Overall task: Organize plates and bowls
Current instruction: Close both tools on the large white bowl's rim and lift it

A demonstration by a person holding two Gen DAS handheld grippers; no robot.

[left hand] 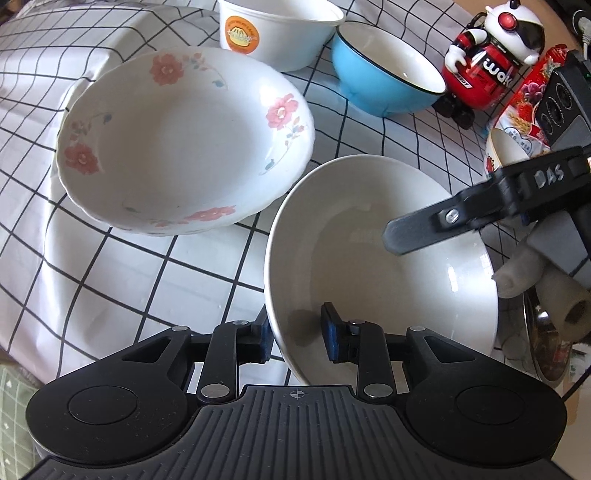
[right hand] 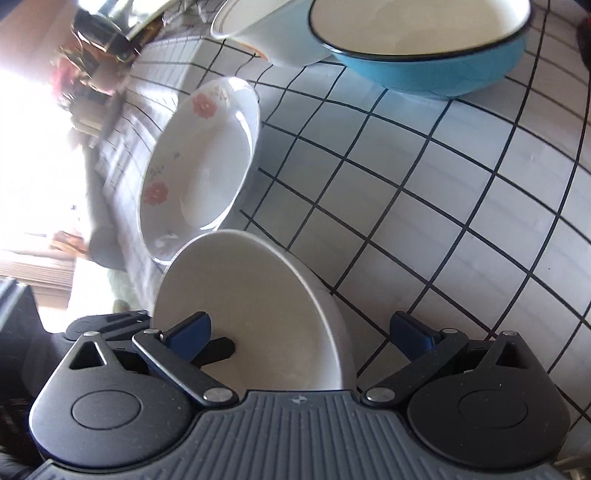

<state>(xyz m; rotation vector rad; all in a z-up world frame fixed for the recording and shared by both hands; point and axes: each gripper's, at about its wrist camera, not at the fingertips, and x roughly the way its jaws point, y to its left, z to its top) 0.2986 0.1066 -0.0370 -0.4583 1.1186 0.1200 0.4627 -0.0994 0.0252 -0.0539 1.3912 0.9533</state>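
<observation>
**Plain white bowl straddled by both grippers at the near edge of the cloth**

We see a plain white bowl (left hand: 388, 258) tilted near the lower right of the checked tablecloth (left hand: 110, 277). Our left gripper (left hand: 297, 338) has one blue pad outside the bowl's near wall and the other inside it; the rim runs between them, but there is a clear gap on the inside pad, so the jaws stand narrow and loose, not pressing. Our right gripper (right hand: 299, 334) is spread wide: one finger reaches into the bowl (right hand: 258, 314) from the far side, the other stands outside over the cloth, apart from the wall. In the left wrist view that same gripper's finger (left hand: 424, 229) hangs over the bowl's hollow, with a hand in a pale glove (left hand: 535, 273) behind it.

Just beyond the plain bowl, and close beside its rim, sits a shallow floral bowl (left hand: 184, 140) with pink flowers round its edge; whether the two touch we cannot tell. Farther back stand a blue bowl (left hand: 384, 70) with a dark rim and, beside it, a white tub (left hand: 280, 29) bearing an orange round label. To the right of the blue bowl stands a red, white and black toy figure (left hand: 491, 55), and next to it a red snack packet (left hand: 528, 107). A shiny metal lid (left hand: 546, 339) shows at the right edge, partly hidden.
</observation>
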